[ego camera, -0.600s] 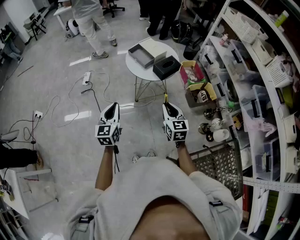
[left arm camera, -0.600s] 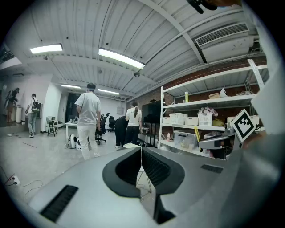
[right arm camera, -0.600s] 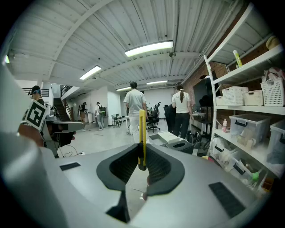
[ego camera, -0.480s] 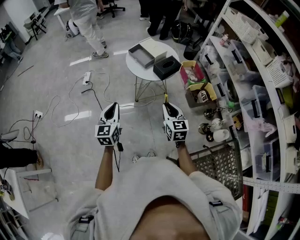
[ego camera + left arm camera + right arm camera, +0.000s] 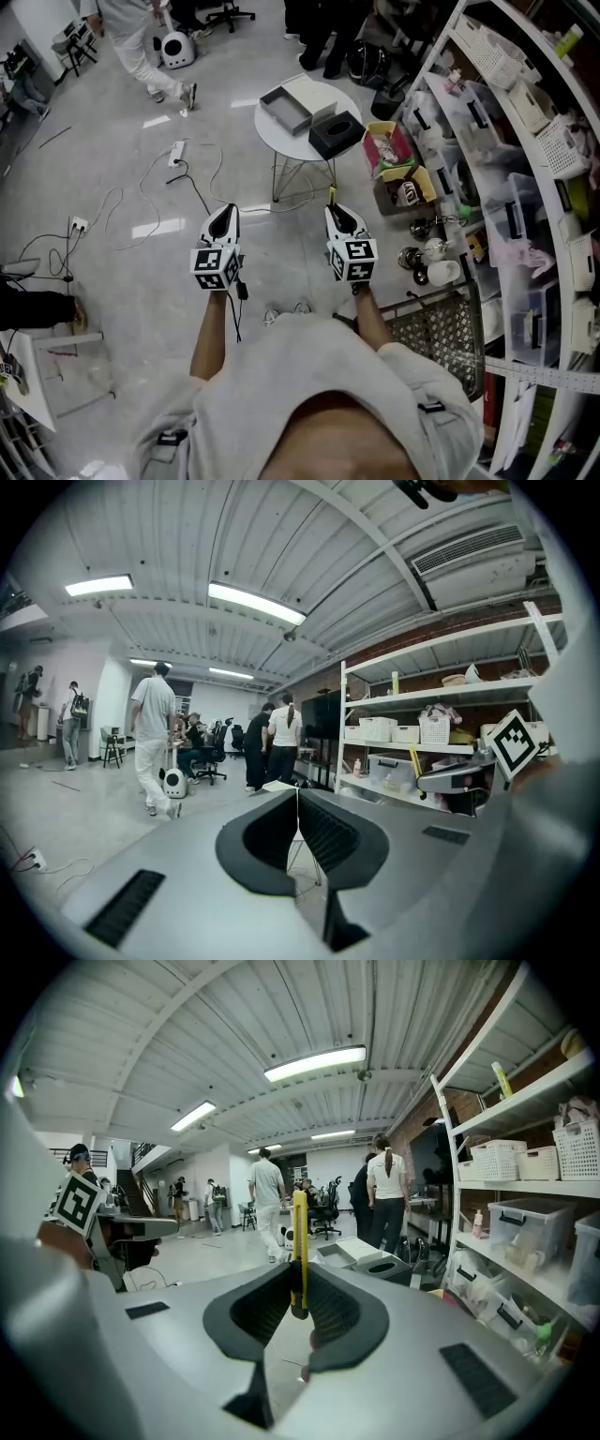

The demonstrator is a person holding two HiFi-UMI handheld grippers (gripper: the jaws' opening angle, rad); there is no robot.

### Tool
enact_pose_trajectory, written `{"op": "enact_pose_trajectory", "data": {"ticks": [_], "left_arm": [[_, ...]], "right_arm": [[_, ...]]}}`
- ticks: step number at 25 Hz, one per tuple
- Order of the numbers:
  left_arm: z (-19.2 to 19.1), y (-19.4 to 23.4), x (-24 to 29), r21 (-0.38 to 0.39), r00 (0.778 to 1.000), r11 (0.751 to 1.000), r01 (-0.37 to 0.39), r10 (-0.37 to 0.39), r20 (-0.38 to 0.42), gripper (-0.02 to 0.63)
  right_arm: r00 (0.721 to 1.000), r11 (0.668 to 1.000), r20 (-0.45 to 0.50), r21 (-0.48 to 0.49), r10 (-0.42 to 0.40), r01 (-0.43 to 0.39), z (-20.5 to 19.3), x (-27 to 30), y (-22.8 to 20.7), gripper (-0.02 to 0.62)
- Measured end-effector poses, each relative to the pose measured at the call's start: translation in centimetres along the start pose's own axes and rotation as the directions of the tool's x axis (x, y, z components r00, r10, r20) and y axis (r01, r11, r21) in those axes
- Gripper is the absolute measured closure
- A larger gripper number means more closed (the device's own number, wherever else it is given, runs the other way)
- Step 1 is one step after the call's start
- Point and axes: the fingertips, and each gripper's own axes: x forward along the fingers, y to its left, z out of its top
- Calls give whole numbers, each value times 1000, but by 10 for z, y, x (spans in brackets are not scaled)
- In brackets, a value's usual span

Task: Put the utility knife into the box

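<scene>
Standing on the pale grey floor (image 5: 141, 187), well short of the round white counter (image 5: 289, 142). Holding both tools out ahead at about the same height, side by side and apart.

Right gripper (image 5: 332, 210): clamped on the slim yellow utility knife (image 5: 299, 1232). Pinched between the black pads near its lower end, standing upright and rising well past the fingertips. In the head view, just a short yellow sliver poking out beyond the tips.

Left gripper (image 5: 225, 212): closed on nothing, pads meeting along a thin line in the left gripper view.

Far ahead on the counter: the open grey rectangular box (image 5: 285, 109), with a black box with an oval opening (image 5: 336, 134) just beside it on the right. Knife well apart from the grey box, up in the air over the floor, nearer the body than the counter's edge.

To the right: a tall white shelf rack (image 5: 525, 141) crowded with bins and baskets.
</scene>
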Motion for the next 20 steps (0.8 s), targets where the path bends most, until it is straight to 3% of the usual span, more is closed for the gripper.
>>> {"op": "enact_pose_trajectory", "data": {"ticks": [20], "left_arm": [[-9,-40,31,32,999,999,-16,18,-44,586]], "right_arm": [[997,997,-15,8,71,-71,-4,11,-37,525]]}}
